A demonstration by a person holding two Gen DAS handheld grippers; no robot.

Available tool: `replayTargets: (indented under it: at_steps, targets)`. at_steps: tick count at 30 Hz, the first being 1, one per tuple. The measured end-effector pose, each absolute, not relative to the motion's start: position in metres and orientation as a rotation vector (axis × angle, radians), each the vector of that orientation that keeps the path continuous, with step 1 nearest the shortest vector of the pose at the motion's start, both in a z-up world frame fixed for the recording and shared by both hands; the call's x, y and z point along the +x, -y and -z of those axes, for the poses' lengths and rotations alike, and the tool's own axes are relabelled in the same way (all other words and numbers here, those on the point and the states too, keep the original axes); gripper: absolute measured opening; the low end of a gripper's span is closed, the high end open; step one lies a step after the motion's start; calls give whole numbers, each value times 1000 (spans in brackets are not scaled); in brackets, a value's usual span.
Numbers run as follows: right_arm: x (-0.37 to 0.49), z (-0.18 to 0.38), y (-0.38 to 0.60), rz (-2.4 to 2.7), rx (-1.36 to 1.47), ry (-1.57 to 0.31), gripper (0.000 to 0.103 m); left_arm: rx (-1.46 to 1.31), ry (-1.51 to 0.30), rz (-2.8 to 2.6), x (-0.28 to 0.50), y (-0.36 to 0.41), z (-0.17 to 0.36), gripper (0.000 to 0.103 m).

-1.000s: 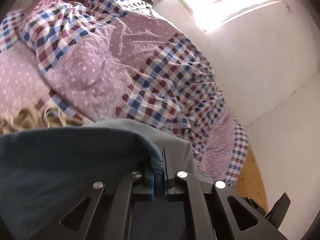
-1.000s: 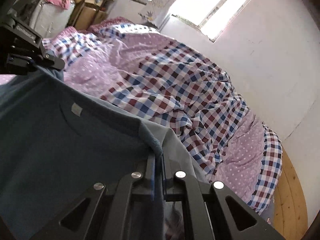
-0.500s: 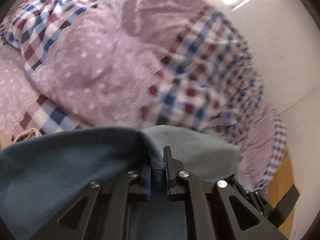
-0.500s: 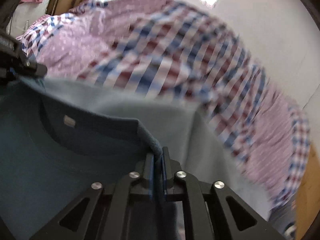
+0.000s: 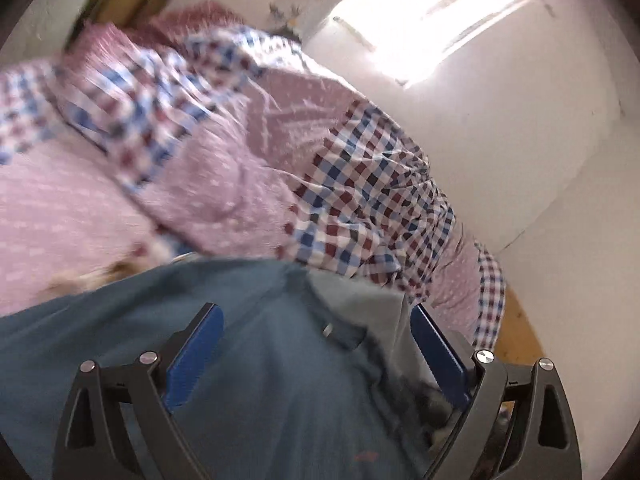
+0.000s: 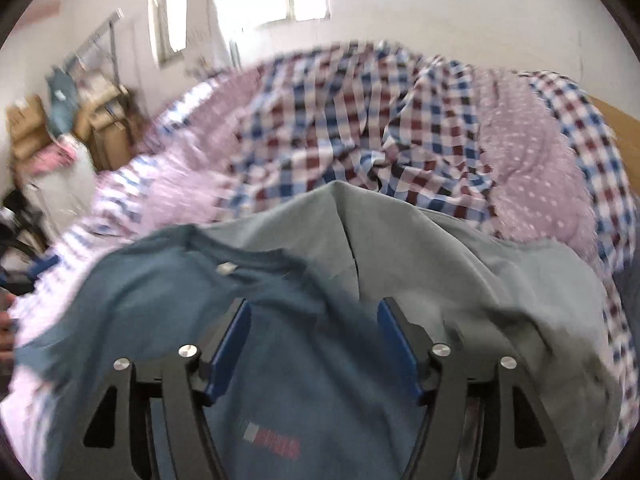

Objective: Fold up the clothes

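The rumpled checked quilt (image 6: 360,128) heaps along the bed's far edge beyond the blue shirt (image 6: 304,360); cardboard boxes (image 6: 100,120) crowd the bed's left corner.

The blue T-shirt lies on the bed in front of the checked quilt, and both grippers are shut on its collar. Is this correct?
Not quite. Both wrist views show the left gripper and right gripper with jaws wide apart, gripping nothing. The blue T-shirt does lie on the bed in front of the checked quilt.

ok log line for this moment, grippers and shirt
left gripper: open | right gripper: open | teal t-shirt: released, lying collar-up on grey garment on bed | stage: laid out, unfolded
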State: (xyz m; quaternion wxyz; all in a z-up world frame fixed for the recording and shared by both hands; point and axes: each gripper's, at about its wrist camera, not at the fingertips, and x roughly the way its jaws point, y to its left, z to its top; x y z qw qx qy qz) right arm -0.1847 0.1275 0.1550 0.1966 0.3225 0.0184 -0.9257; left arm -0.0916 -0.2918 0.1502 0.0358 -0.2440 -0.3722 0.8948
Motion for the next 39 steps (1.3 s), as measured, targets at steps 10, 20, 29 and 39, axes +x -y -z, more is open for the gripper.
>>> replayTargets:
  at_steps: [10, 20, 29, 39]
  targets:
    - [58, -161, -246, 2637, 926, -57, 75, -755, 867, -2807, 126, 242, -164, 97]
    - [181, -98, -318, 2699, 1022, 256, 75, -912, 894, -2699, 253, 174, -100, 97]
    - [202, -88, -311, 2653, 982, 190, 75, -1179, 1253, -2755, 305, 235, -30, 97]
    - [207, -93, -244, 2556, 894, -40, 75, -1422, 1258, -2697, 322, 237, 2, 84]
